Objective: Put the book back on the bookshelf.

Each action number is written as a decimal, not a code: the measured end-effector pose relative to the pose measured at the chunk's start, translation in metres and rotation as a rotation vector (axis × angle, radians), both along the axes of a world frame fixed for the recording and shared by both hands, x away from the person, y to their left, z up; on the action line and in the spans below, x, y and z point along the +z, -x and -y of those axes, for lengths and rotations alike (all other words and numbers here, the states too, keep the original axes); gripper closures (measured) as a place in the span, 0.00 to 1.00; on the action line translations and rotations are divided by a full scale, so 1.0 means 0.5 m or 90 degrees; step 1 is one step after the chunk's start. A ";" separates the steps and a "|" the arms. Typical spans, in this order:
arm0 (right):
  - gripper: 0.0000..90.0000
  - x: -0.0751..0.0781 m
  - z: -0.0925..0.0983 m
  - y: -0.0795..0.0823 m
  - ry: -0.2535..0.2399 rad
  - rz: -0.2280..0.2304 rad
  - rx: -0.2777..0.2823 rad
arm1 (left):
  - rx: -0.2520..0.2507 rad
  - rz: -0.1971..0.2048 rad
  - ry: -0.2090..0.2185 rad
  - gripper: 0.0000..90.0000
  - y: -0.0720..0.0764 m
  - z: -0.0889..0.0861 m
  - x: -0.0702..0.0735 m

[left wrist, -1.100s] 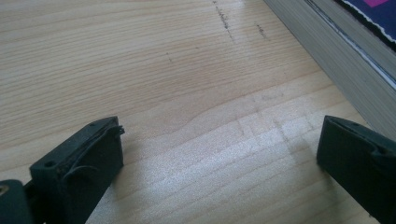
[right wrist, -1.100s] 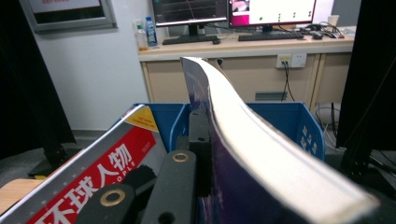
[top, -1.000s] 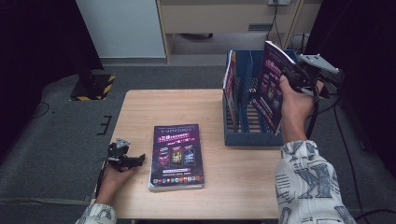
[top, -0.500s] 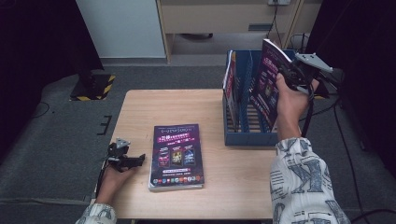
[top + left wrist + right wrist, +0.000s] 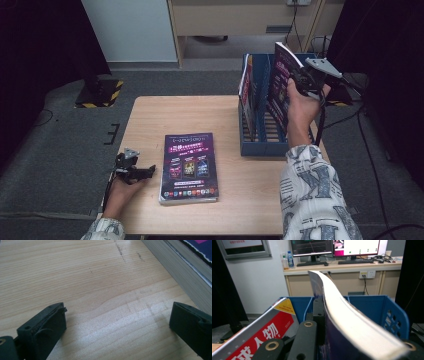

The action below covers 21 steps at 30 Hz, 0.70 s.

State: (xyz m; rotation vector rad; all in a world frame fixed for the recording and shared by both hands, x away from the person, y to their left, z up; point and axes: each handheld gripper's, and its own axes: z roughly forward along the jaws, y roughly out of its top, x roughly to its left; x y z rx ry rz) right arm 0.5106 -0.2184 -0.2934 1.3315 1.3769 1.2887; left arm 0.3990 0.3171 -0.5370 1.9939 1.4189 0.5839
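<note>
The right gripper (image 5: 299,82) holds a purple book (image 5: 280,85) upright, its jaws clamped on the book's edge, above the blue rack (image 5: 257,142) at the worktop's (image 5: 150,120) far right corner. In the right gripper view the book's pages (image 5: 352,322) run between the jaws. A red book (image 5: 262,336) leans in the rack's left slot. The left gripper (image 5: 136,171) rests near the left edge, jaws wide and empty, just beside a flat book (image 5: 189,167).

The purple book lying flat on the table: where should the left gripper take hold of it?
Probably at the left long edge of the purple book, coming in level from the left, where the left gripper rests open. The page edge faces its jaws; lying flat on the table, only thin edges are graspable.
</note>
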 end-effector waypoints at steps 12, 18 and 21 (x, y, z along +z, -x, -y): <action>0.91 -0.064 -0.032 -0.027 0.014 0.000 -0.014 | 0.002 -0.001 -0.003 0.00 0.002 0.000 0.000; 0.91 -0.084 -0.034 -0.035 0.022 -0.009 -0.013 | 0.003 0.000 -0.003 0.01 0.002 0.001 0.000; 0.91 -0.094 -0.032 -0.037 0.019 -0.007 -0.015 | 0.003 -0.001 -0.002 0.01 0.002 0.001 0.000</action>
